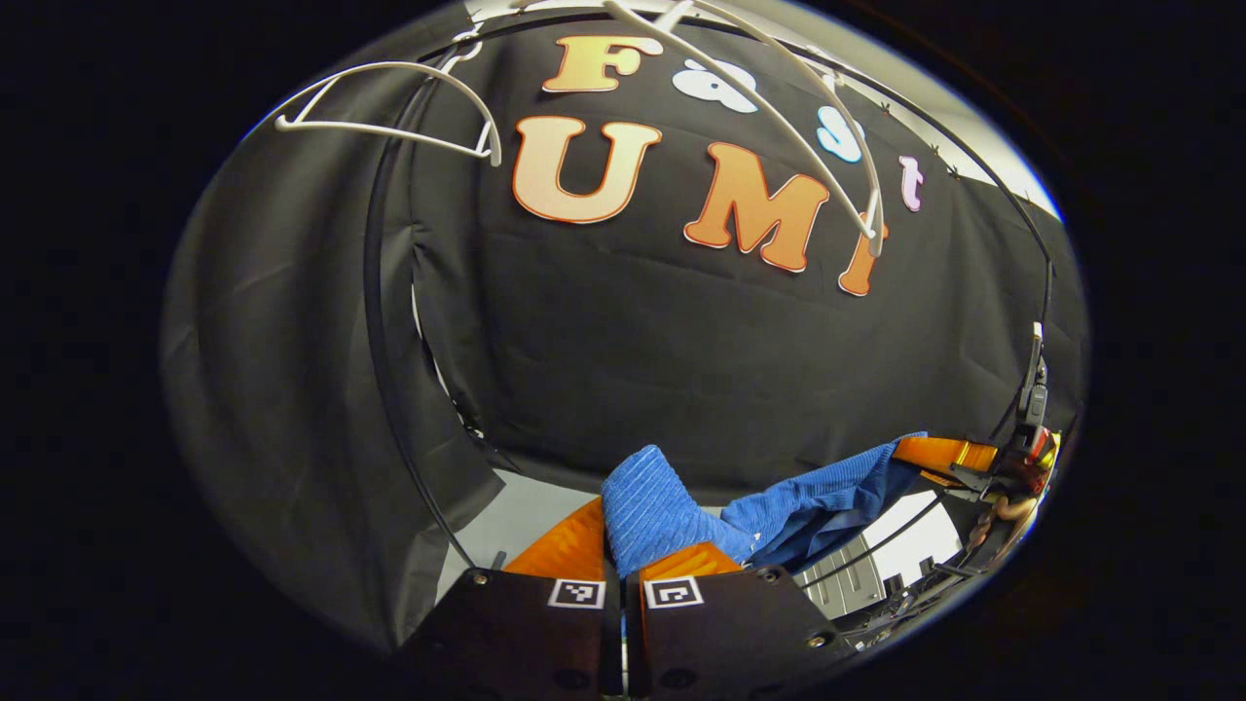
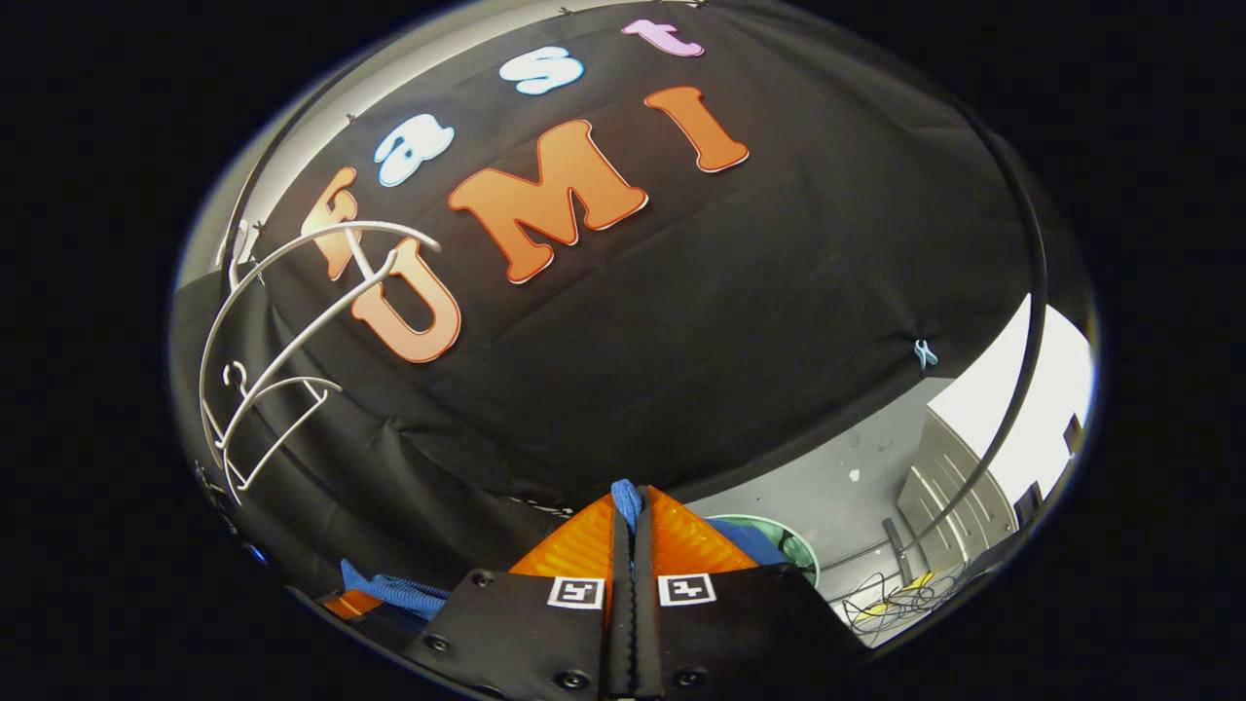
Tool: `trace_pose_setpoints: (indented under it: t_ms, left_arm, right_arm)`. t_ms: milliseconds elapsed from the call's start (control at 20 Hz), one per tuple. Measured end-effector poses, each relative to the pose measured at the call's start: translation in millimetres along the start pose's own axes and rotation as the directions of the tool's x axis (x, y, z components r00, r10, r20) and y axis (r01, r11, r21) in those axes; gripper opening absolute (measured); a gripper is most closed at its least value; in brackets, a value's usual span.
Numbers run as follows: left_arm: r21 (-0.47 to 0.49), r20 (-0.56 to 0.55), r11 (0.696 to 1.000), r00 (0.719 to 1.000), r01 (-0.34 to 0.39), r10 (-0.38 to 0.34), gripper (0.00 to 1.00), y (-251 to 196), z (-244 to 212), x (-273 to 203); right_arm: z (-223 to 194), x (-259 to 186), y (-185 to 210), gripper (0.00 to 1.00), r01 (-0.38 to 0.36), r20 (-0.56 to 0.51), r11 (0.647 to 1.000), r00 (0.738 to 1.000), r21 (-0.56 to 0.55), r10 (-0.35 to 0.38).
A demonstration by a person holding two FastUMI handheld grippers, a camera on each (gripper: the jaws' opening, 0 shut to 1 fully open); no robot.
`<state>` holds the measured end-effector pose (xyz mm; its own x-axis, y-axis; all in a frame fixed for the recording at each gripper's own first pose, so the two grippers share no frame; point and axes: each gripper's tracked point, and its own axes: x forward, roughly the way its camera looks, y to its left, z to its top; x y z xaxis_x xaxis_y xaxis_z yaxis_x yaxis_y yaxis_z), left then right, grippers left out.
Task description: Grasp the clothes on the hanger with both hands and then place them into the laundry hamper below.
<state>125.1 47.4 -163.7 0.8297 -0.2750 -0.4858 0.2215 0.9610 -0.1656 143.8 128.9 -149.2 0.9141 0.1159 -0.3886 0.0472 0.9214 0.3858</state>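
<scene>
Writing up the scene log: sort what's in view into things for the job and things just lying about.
For the job:
blue garment
left gripper, shut on it
right gripper, shut on it
white hangers, bare
green hamper rim

Just lying about:
cables
grey cabinet
cloth clip

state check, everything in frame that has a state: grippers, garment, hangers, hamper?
left gripper: shut on blue garment
right gripper: shut on blue garment
blue garment: off the hangers, stretched between both grippers, not yet in the hamper
white hangers: bare, hanging up on the rail
green hamper: below, rim partly seen, contents hidden
</scene>
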Motion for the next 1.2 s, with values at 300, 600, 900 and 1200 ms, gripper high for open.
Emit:
trace_pose_setpoints:
  t_ms: [300, 600, 900, 1200]
  left_arm:
    - [0.016, -0.005, 0.998, 0.998, 0.067, -0.067, 0.02, -58.1, 0.2, 12.4]
    - [0.039, -0.057, 0.991, 0.990, 0.128, -0.126, 0.02, -97.8, -16.0, 28.5]
    - [0.078, -0.134, 0.985, 0.981, 0.152, -0.140, 0.01, -113.7, -35.3, 49.2]
    - [0.093, -0.278, 0.987, 0.955, 0.135, -0.104, 0.02, -107.0, -76.8, 64.3]
  right_arm:
    - [-8.6, -18.3, -3.7, 0.07, 0.031, -0.001, 0.997, 1.000, -0.064, -0.031]
    - [-28.0, -22.6, -15.5, 0.07, 0.065, -0.028, 0.990, 0.997, -0.127, -0.069]
    - [-45.1, -12.8, -18.0, 0.07, 0.078, -0.076, 0.980, 0.993, -0.181, -0.093]
    - [-70.8, -1.4, -32.1, 0.07, 0.105, -0.155, 0.968, 0.978, -0.228, -0.143]
